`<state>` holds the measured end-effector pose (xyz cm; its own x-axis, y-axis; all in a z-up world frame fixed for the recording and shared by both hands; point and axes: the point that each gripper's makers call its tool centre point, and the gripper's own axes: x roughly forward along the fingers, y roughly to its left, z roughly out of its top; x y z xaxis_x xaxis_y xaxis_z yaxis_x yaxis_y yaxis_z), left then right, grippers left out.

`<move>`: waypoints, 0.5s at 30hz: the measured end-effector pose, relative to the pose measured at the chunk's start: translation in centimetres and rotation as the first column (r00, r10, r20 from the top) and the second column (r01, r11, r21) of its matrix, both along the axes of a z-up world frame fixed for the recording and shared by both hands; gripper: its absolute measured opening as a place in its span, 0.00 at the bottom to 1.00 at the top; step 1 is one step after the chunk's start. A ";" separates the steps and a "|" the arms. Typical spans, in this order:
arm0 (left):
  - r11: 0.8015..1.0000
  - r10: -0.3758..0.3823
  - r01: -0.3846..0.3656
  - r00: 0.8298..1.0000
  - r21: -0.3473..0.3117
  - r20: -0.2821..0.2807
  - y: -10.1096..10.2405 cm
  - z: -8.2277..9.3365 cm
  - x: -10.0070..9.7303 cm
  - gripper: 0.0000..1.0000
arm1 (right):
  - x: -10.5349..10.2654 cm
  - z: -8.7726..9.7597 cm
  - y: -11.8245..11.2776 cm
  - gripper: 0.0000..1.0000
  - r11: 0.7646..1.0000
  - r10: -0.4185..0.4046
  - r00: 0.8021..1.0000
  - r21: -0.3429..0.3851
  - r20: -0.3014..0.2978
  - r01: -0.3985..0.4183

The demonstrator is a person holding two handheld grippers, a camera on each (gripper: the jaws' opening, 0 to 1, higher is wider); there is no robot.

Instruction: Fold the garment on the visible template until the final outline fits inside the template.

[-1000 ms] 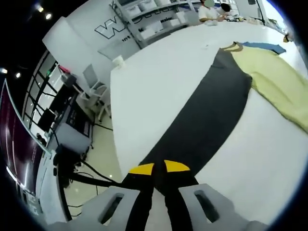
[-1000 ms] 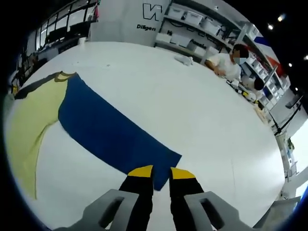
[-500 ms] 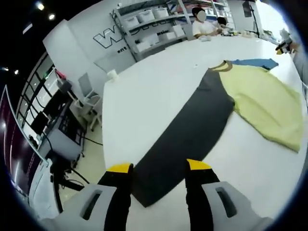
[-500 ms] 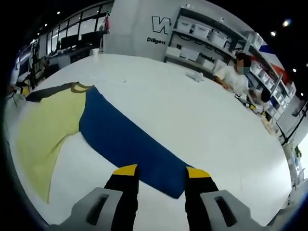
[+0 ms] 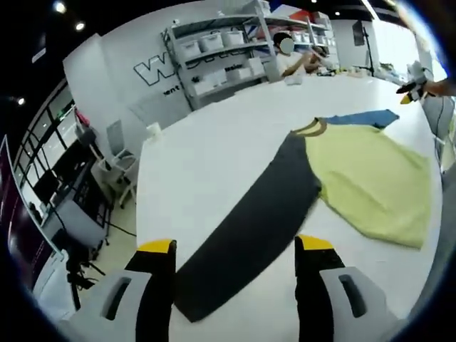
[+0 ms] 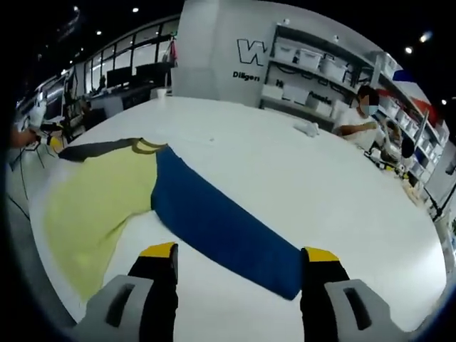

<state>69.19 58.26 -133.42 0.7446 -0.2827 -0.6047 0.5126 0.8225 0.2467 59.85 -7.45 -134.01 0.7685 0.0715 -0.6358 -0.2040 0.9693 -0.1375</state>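
A yellow shirt [image 5: 370,182] lies flat on the white counter [image 5: 214,149], dark sleeve [image 5: 249,228] and blue sleeve [image 6: 221,221] outstretched. Both tongs, left [image 5: 235,248] and right [image 6: 240,253], hover wide apart, empty. Best to pinch each cuff squarely, then fold inward smoothly.

— Where is the garment [image 5: 356,178] lying?
— Flat on the counter [image 5: 214,157], its one sleeve [image 5: 249,228] stretching toward seven o'clock between the left gripper [image 5: 236,246] jaws.
— And in the right gripper view?
— The other sleeve [image 6: 221,224] is reaching toward five o'clock, ending between the right gripper [image 6: 240,252] jaws. Shelves [image 6: 313,68] are standing behind the counter.
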 end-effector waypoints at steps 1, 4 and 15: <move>1.000 -0.005 0.005 1.000 -0.011 -0.010 -0.3 -0.1 -0.1 0.82 | 0.0 0.1 0.4 0.72 1.000 0.009 1.000 0.006 0.005 -0.009; 0.998 -0.026 0.024 0.999 -0.065 -0.037 -1.2 -0.1 -0.7 0.90 | -0.1 0.5 1.4 0.76 0.999 0.042 0.999 0.020 0.015 -0.042; 0.992 -0.069 0.060 0.995 -0.111 -0.078 -3.2 -0.6 -3.3 0.99 | -1.4 0.8 4.4 0.77 0.990 0.139 0.990 0.028 0.022 -0.139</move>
<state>65.93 55.04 -134.01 0.6725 -0.3958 -0.6254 0.5800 0.8067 0.1132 58.41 -3.03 -133.24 0.7622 0.1973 -0.6165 -0.3346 0.9354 -0.1143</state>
